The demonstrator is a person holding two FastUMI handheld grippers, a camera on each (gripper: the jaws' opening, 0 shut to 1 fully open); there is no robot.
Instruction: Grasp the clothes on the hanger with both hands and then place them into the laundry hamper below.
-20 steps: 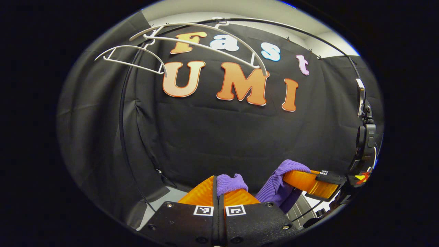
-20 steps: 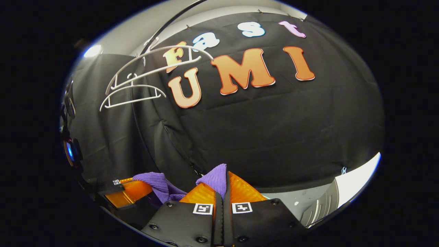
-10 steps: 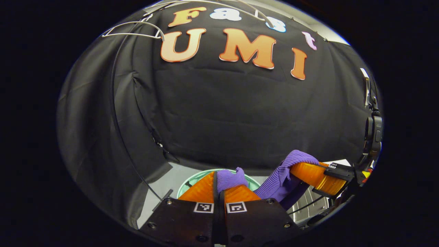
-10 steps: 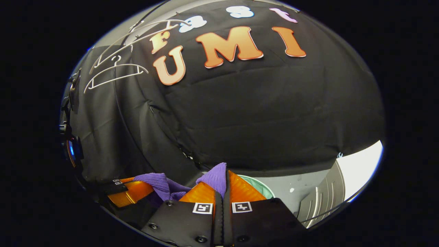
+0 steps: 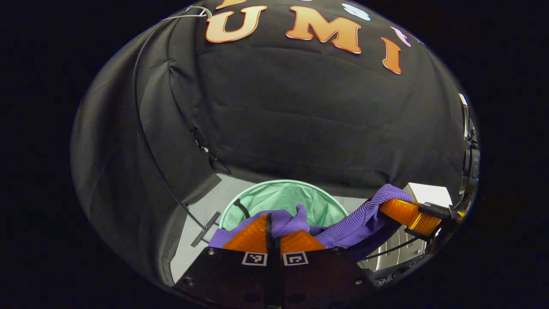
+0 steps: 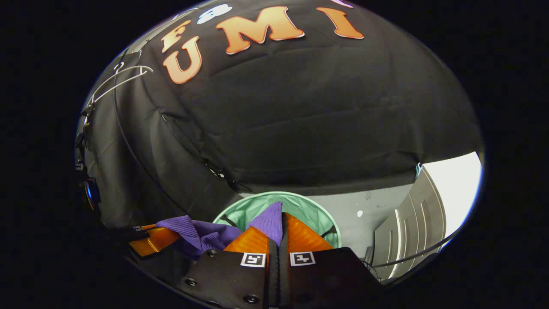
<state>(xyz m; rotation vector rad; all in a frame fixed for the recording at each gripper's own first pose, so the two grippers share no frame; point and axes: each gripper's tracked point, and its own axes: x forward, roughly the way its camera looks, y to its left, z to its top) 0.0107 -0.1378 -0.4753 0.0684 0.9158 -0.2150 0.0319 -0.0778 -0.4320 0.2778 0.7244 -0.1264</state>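
**Both grippers pinch the purple garment above the green hamper**

In the left gripper view, the left gripper (image 5: 274, 229) has its orange fingers pressed together on a bunch of the purple garment (image 5: 296, 221), which pokes up between the tips. The ribbed cloth runs on to the right gripper (image 5: 405, 212), farther off, where it drapes over an orange finger. In the right gripper view, the right gripper (image 6: 281, 227) is likewise clamped on a purple fold (image 6: 270, 219), and the cloth sags toward the left gripper (image 6: 152, 240) at the lower left.

Most of the garment hangs below the fingers, out of sight. The laundry hamper (image 5: 283, 197), pale green and open, sits on the grey floor (image 5: 188, 244) beneath both grippers; the fingers cover its near rim. A white hanger (image 6: 118, 81) hangs high up, partly cut off at the edge.
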